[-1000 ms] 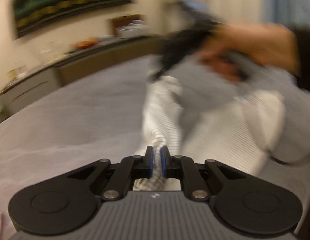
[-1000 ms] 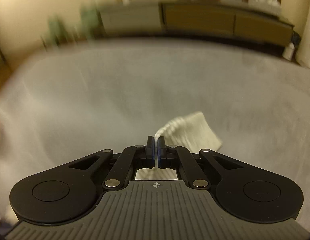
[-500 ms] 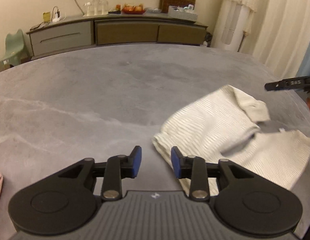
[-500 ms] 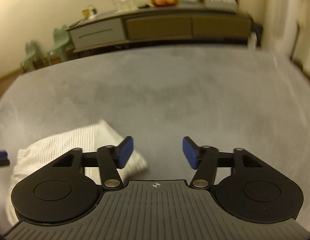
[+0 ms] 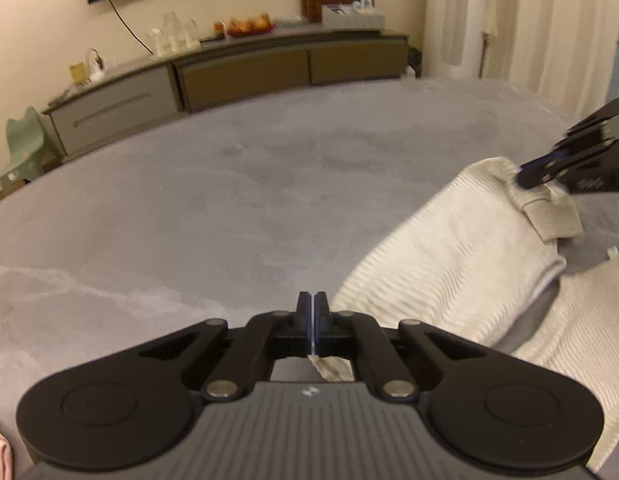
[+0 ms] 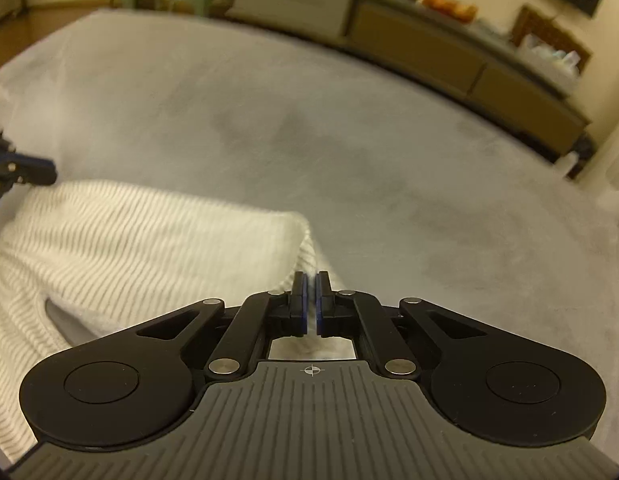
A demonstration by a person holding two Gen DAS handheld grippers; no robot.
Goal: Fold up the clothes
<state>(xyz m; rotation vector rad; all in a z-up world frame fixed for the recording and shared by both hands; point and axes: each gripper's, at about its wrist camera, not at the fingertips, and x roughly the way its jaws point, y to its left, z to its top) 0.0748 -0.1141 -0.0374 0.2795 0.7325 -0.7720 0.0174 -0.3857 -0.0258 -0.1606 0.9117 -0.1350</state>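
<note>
Pinching the cream ribbed sweater [image 5: 461, 248] by thin edges, the left gripper [image 5: 311, 312] and right gripper [image 6: 310, 296] are both clamped on it over the grey table [image 5: 229, 200], where either corner could slip free.

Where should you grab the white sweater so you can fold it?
Pinch the sweater at two corners of its doubled far edge, low from the near side, flat to the table. That edge lies thin and free. Both tools, left and right, pinch there now.
</note>
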